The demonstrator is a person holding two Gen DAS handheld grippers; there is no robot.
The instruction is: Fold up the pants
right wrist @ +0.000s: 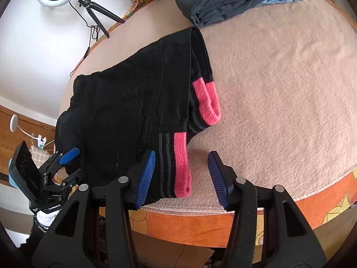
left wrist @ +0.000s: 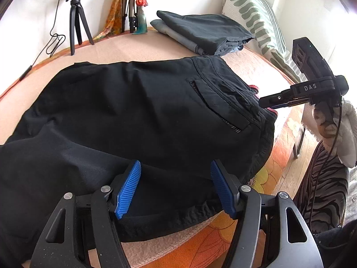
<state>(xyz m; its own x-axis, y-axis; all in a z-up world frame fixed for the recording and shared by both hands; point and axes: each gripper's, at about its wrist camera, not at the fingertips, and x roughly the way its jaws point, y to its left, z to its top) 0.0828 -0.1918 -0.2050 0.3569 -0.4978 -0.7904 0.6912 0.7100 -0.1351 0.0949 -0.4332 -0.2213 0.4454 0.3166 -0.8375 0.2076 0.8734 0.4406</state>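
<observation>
Black pants (left wrist: 133, 111) lie spread on the beige blanket of the bed, folded lengthwise, with pink-and-grey striped cuffs (right wrist: 207, 98) at the right end. My left gripper (left wrist: 176, 183) is open, its blue pads over the near hem of the pants. My right gripper (right wrist: 181, 174) is open, straddling the nearer pink cuff (right wrist: 181, 163) at the bed's front edge. The right gripper also shows in the left wrist view (left wrist: 267, 102) at the cuff end. The left gripper shows in the right wrist view (right wrist: 69, 163), open at the pants' left end.
A stack of folded dark and grey clothes (left wrist: 200, 31) lies at the back of the bed. A patterned pillow (left wrist: 256, 17) leans at the right. A ring light on a tripod (left wrist: 74, 13) stands at the back left. The orange bed edge (right wrist: 223, 221) is near.
</observation>
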